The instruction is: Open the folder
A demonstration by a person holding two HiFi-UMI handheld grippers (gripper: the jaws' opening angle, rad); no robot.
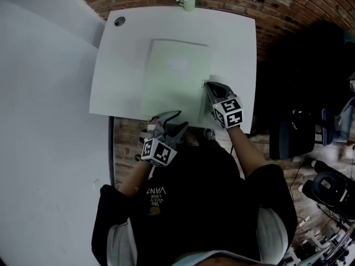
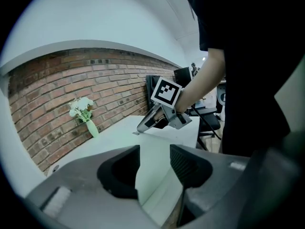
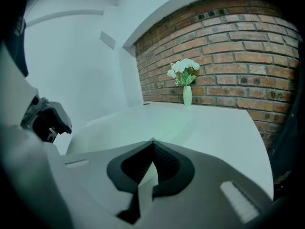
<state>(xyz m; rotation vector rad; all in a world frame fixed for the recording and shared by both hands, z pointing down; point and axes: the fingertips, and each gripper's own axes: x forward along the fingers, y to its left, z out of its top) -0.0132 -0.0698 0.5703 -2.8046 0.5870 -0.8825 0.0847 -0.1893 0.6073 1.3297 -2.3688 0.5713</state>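
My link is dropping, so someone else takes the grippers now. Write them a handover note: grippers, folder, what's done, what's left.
Left gripper: open at the near edge of the folder. The folder shows between its jaws but is not pinched.
Right gripper: jaws together, tips at the folder's right edge. I cannot tell whether they pinch the cover.
Folder: lies flat on the table and looks closed.
Done: both grippers are at the folder.
Left: catch the cover's edge and swing it open, probably while the left gripper steadies the folder.
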